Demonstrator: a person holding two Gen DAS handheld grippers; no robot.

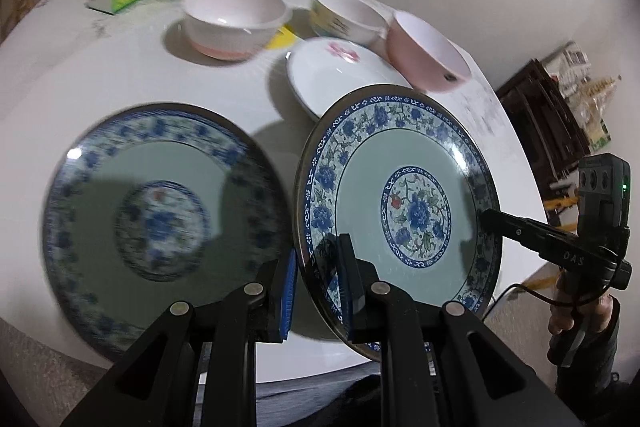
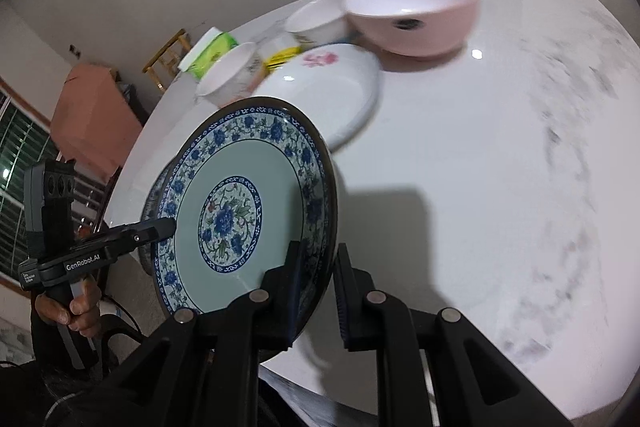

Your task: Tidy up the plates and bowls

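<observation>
You are clamping the blue-patterned plate (image 1: 400, 211) rim with both the left gripper (image 1: 316, 291) and the right gripper (image 2: 316, 283), lifted off the table (image 2: 480, 147).

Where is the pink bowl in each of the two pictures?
Left wrist view: the pink bowl sits upper right on the table, just behind the white flower plate.
Right wrist view: the pink bowl sits near the top, right of the middle, again behind the white flower plate.
Shared landmark: the lifted blue flower plate, tilted up in front in both views.
</observation>
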